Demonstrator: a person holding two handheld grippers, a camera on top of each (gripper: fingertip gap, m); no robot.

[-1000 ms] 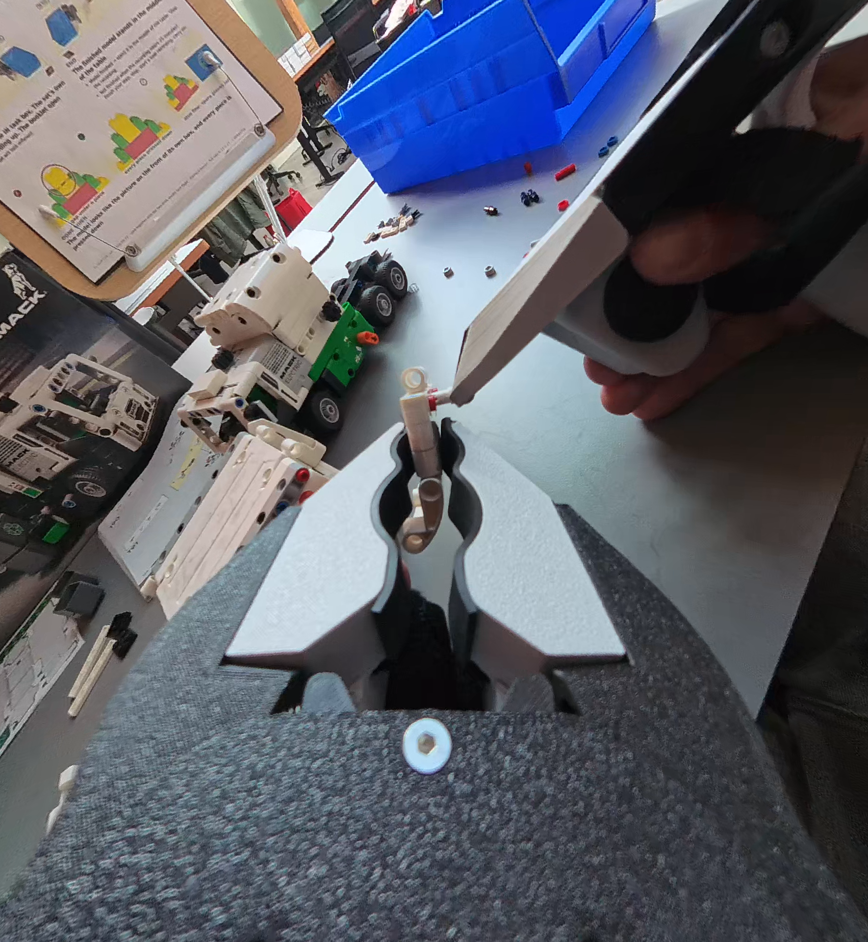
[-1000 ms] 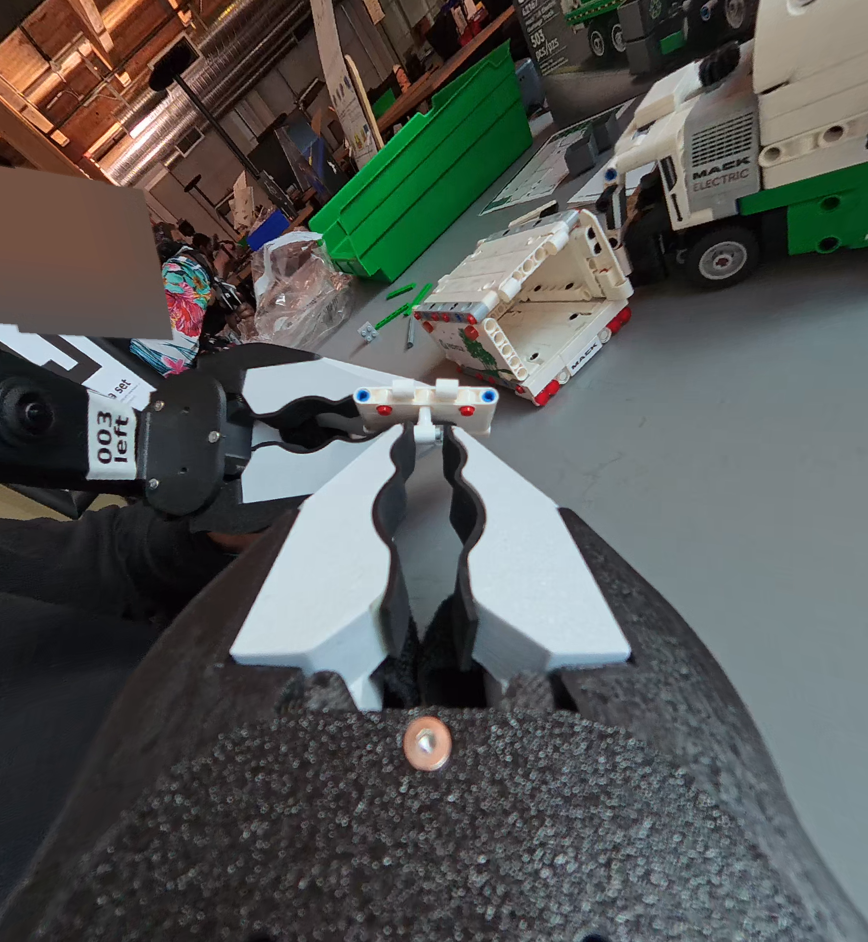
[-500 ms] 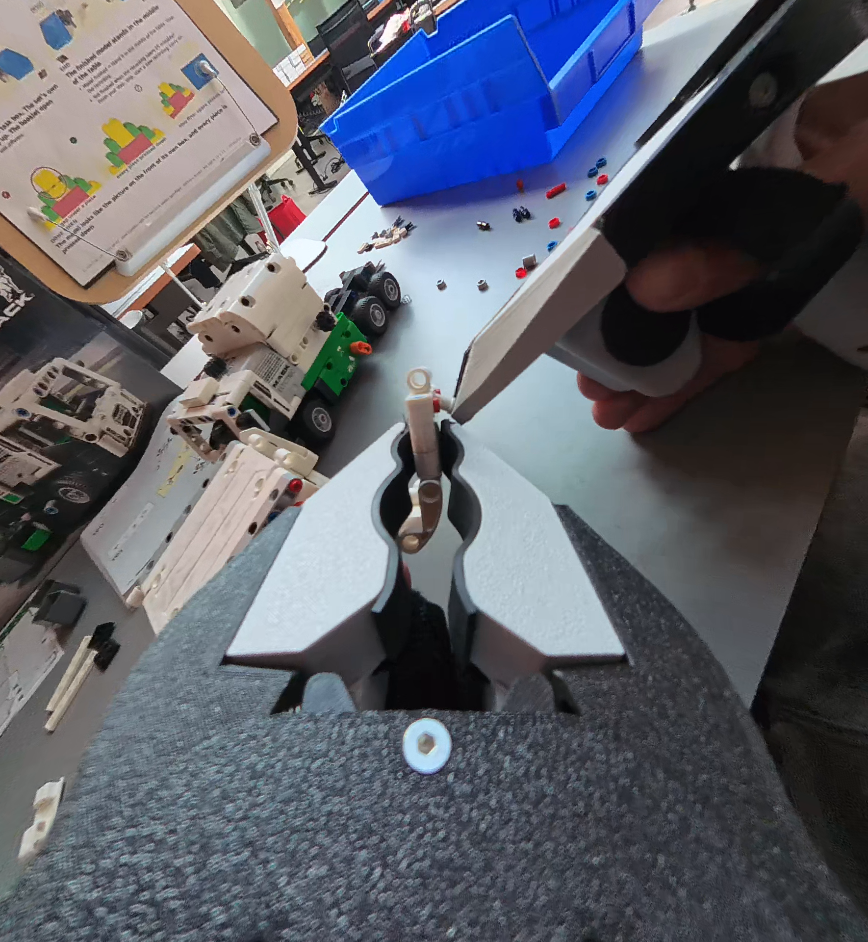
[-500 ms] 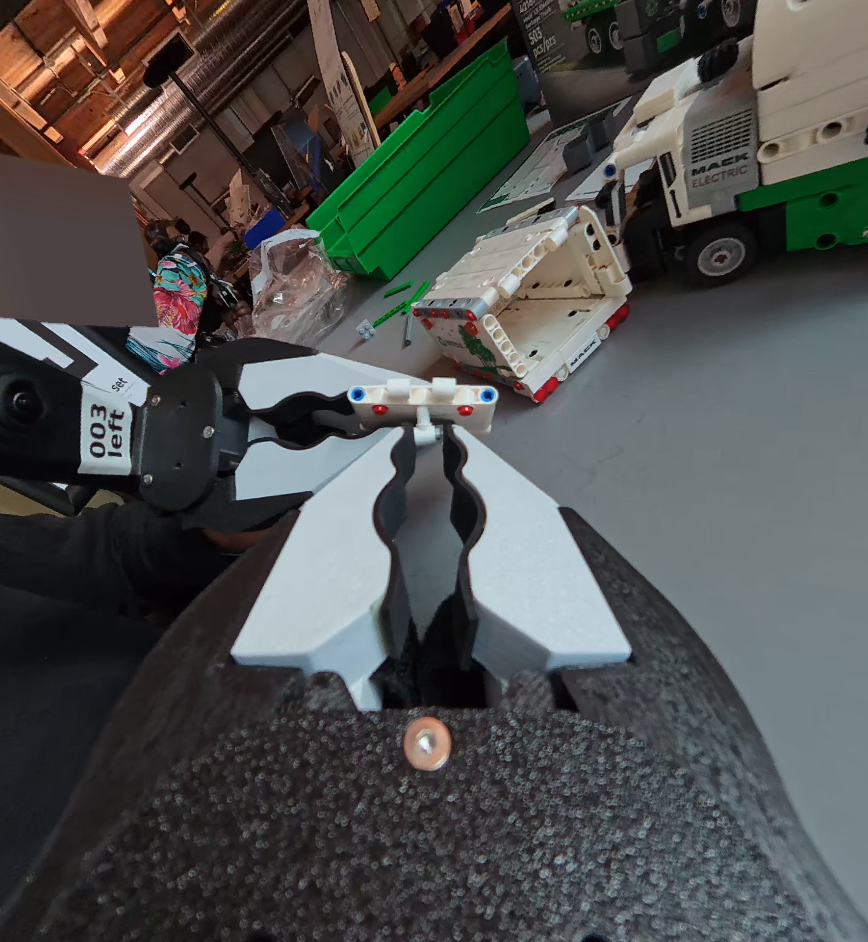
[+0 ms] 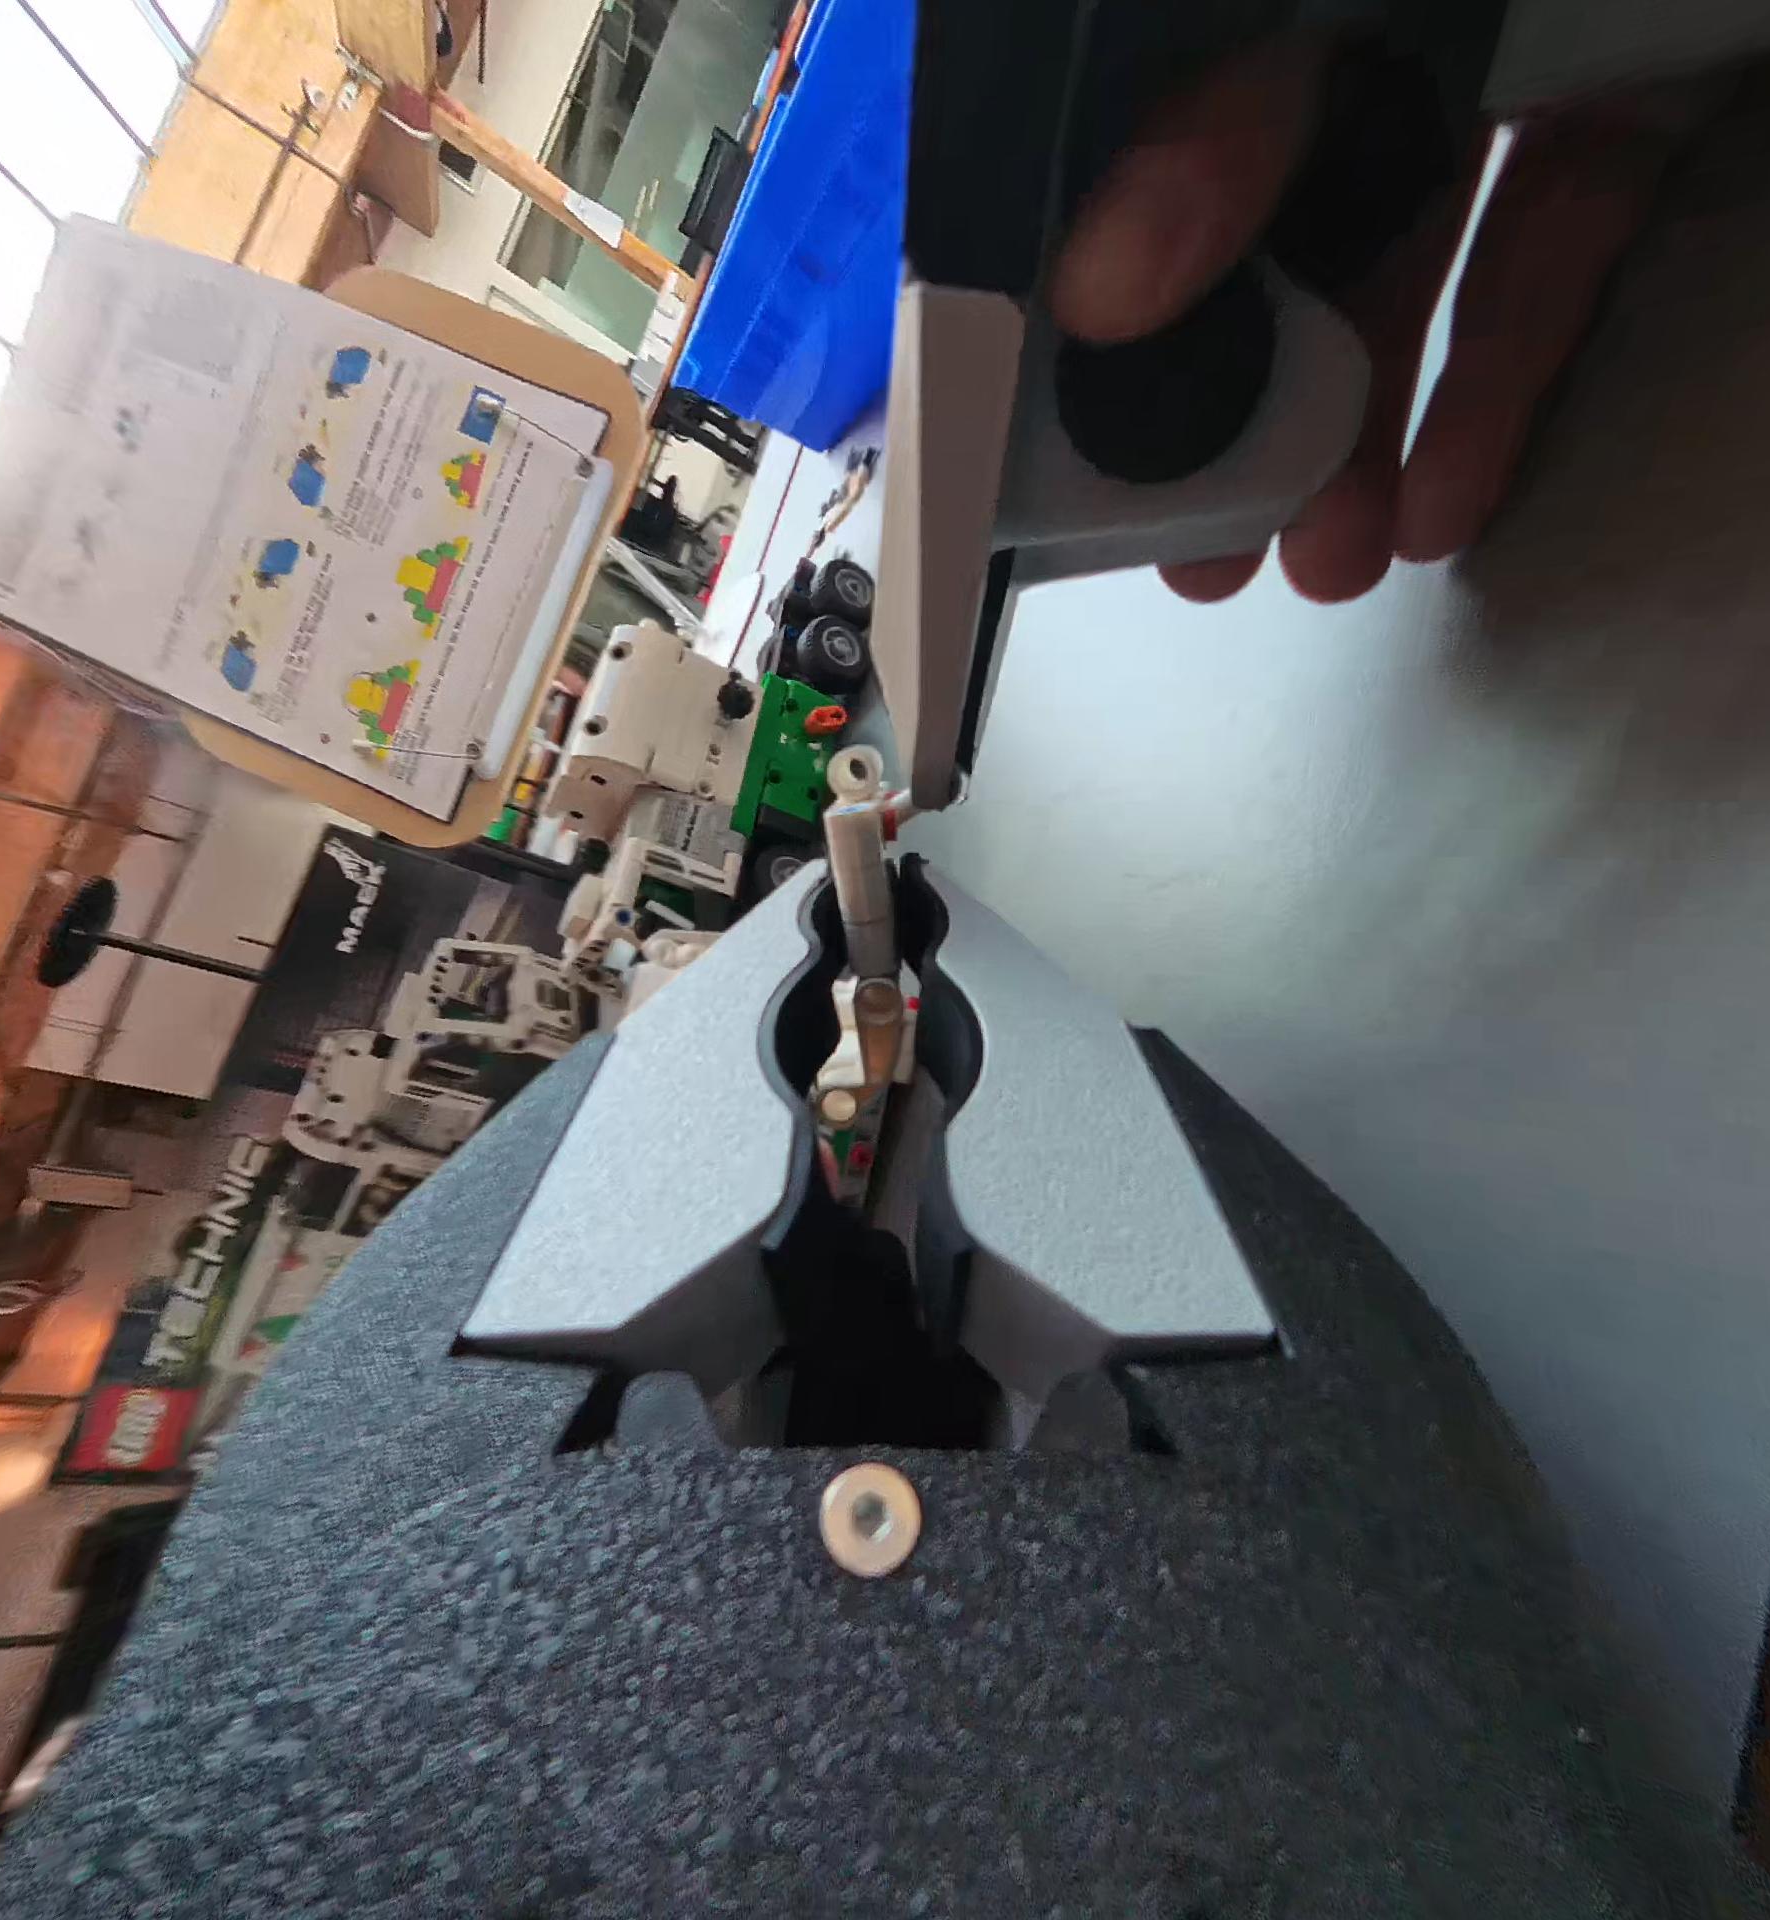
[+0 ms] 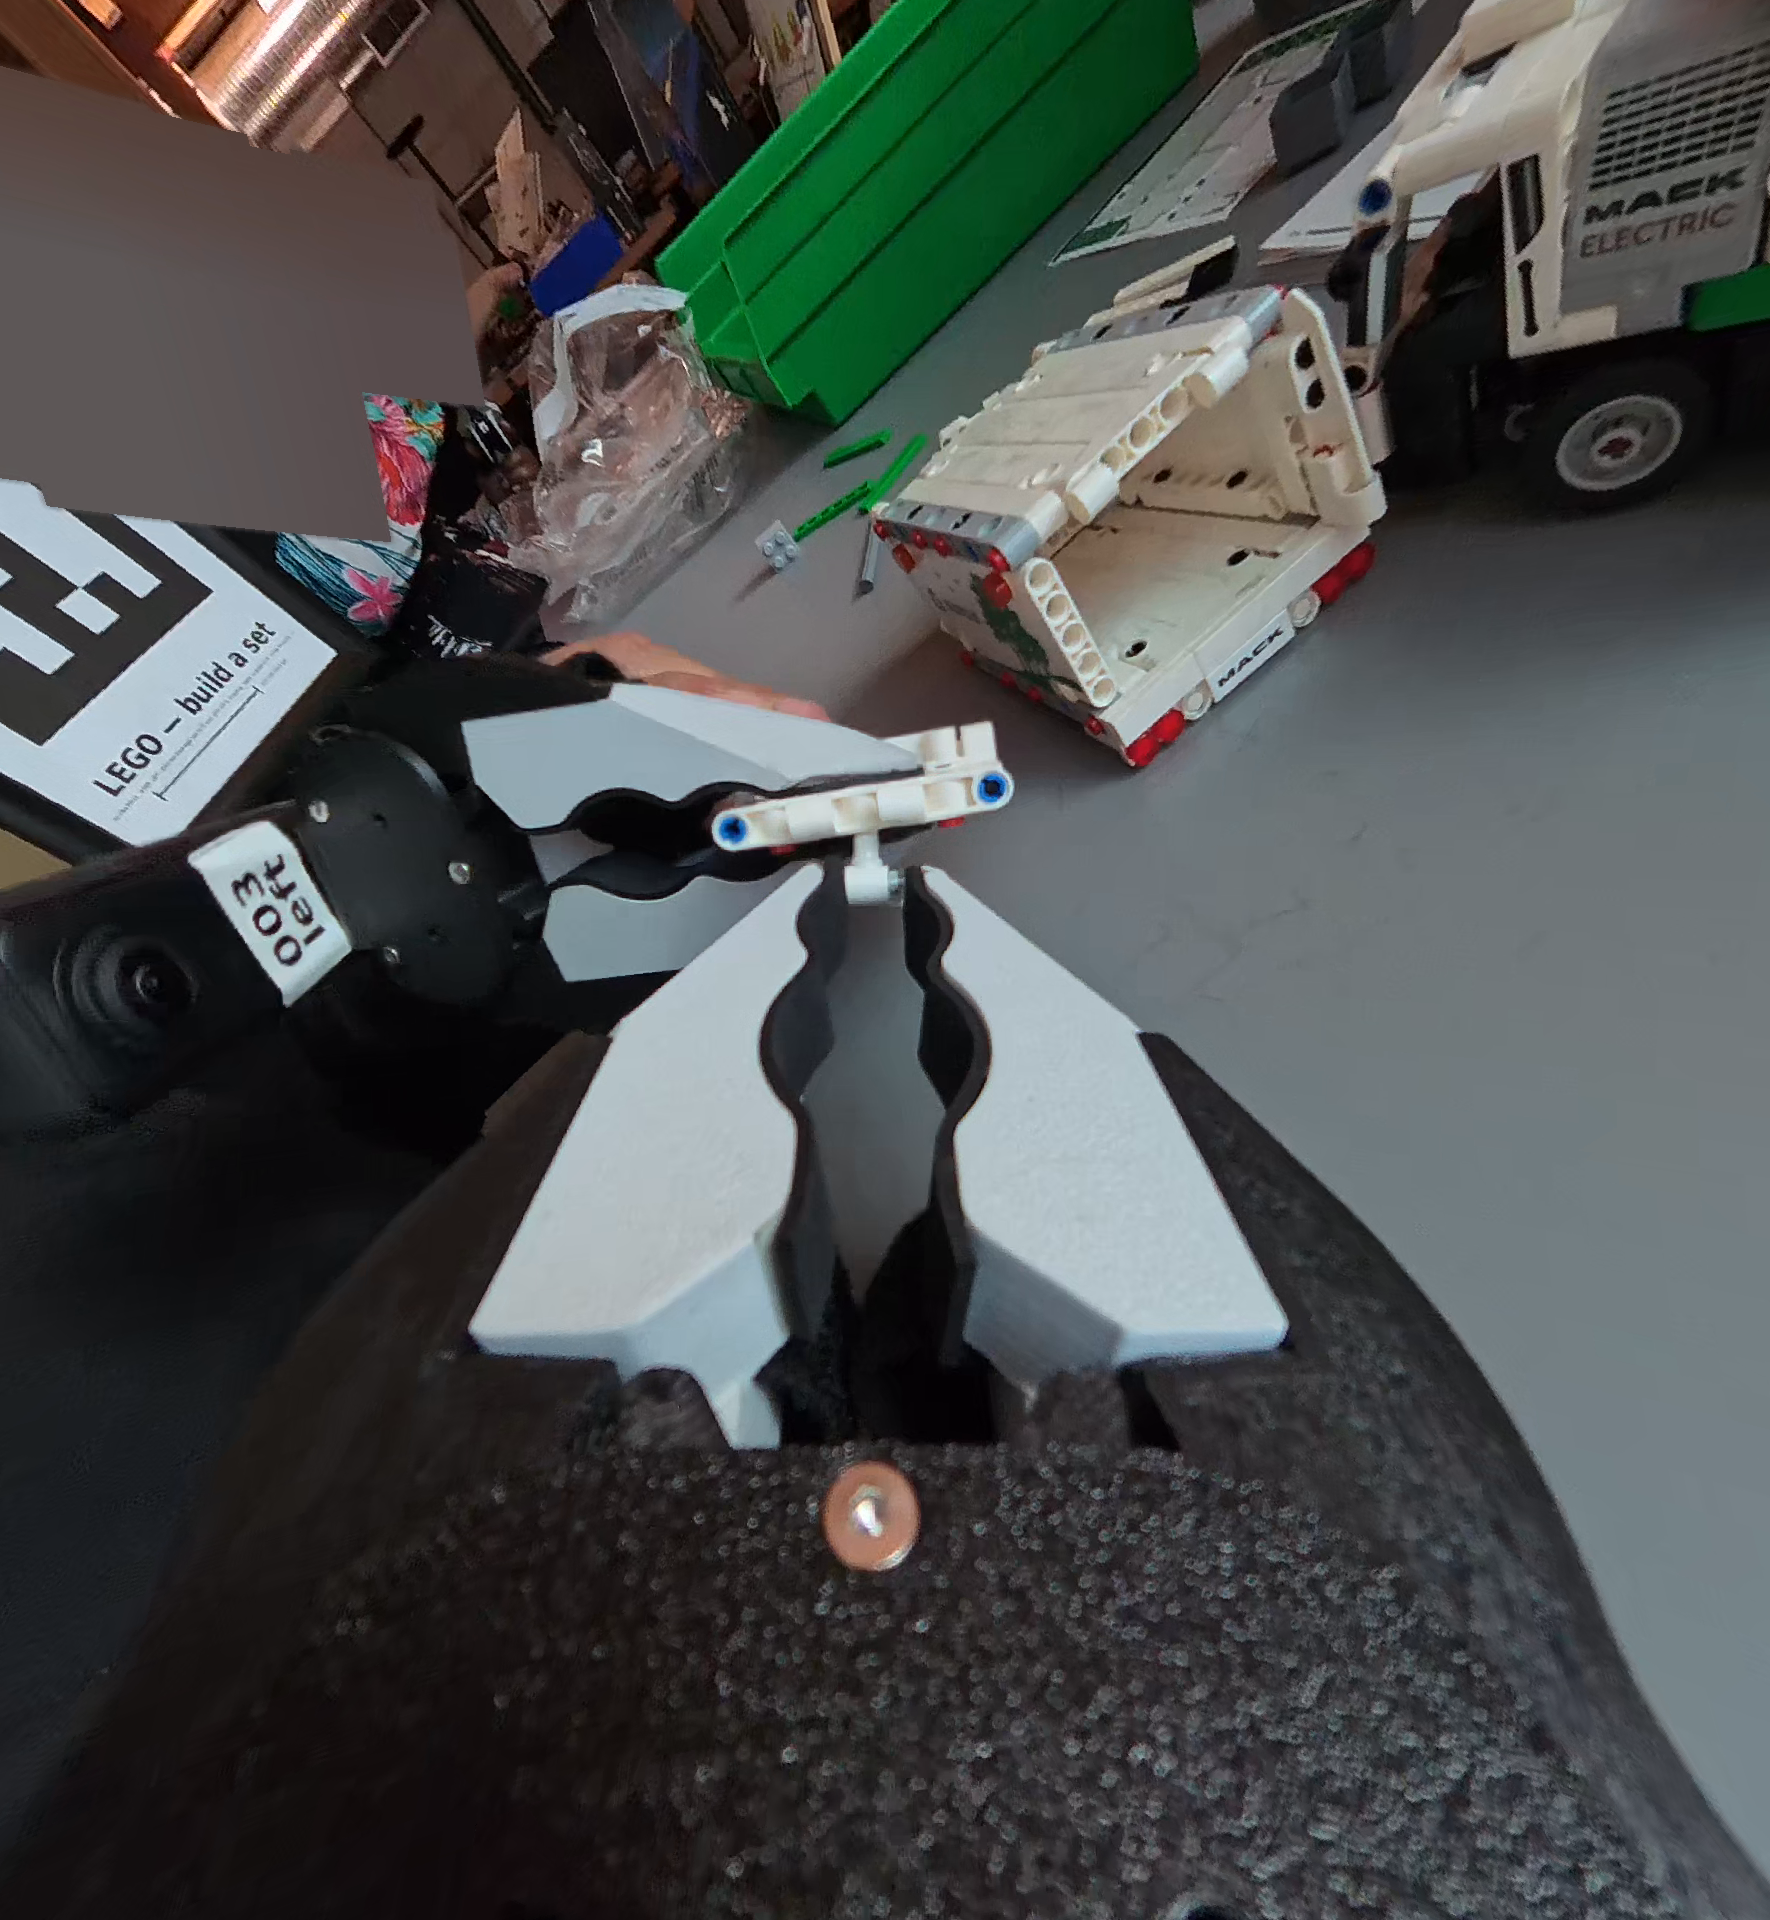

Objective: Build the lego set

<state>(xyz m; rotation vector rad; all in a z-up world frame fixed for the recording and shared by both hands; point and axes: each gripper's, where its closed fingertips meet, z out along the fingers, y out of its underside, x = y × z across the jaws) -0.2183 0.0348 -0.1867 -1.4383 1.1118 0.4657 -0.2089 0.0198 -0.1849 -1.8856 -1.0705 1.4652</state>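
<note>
Grey tabletop (image 6: 1483,935) in a cluttered workshop served as the build surface. A mostly finished white-and-green truck (image 6: 1629,260) stood at its far edge, and a white hinged body section (image 6: 1151,530) lay on its side just in front of the truck, near a stack of green bins (image 6: 922,197). Loose green beams and a small grey plate lay between them, presumably kept within reach as stock.

Left gripper (image 6: 746,821) was clamped on a white beam subassembly (image 6: 865,805) with blue pins at both ends, holding it roughly level above the table. This looked like a fixturing grip: the beam's underside faced the other tool.

Right gripper (image 6: 865,883) had its tips close together at a small white connector (image 6: 868,878) hanging under the beam. Whether the tips actually pinched it could not be told; a narrow gap showed beside the part.

In the left wrist view the beam ran up between the closed jaws, with a grey linear actuator (image 5: 865,883) alongside it. The right tool's tip met the assembly near a red pin (image 5: 893,826).

Judgement: a mid-build joining step, pressing the connector home while the other tool braced against the push. A clipboard with an instruction sheet (image 5: 341,540) stood behind, and a blue bin (image 5: 808,260) beyond it.
</note>
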